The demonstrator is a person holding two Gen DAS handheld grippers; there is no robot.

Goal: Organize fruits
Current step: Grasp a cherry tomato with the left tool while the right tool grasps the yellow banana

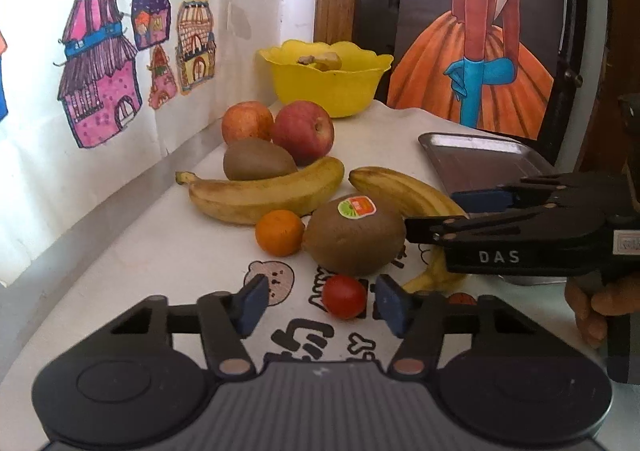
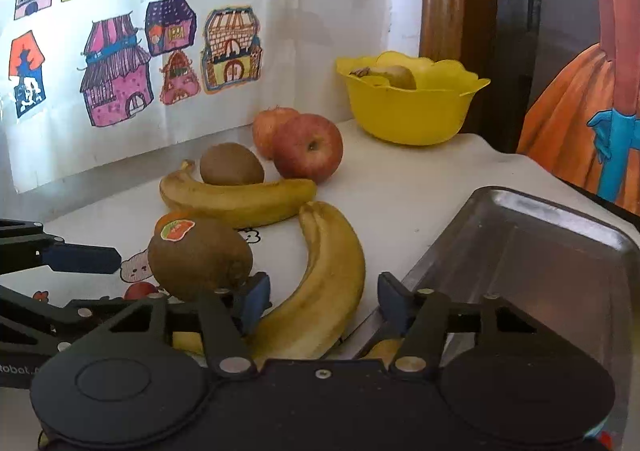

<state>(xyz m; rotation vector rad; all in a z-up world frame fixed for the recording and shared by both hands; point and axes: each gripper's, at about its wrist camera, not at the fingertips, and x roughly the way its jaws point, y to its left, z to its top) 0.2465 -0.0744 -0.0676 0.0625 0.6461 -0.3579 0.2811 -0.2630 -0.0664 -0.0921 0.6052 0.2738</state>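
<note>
My left gripper (image 1: 322, 305) is open low over the white cloth, with a small red tomato (image 1: 344, 297) between its blue pads, nearer the right one and untouched. My right gripper (image 2: 323, 302) is open astride a curved banana (image 2: 328, 271); its left pad is close against the peel and its right pad stands clear. A stickered kiwi (image 1: 354, 241) lies just beyond the tomato, beside a mandarin (image 1: 280, 233). Farther back lie a second banana (image 1: 264, 195), another kiwi (image 1: 256, 161) and two apples (image 1: 304, 131).
A yellow bowl (image 1: 332, 91) with fruit in it stands at the back by the wall. A metal tray (image 2: 520, 251) sits right of the banana, close to my right gripper. Drawings hang on the wall to the left. A hand (image 1: 588, 311) holds the right gripper.
</note>
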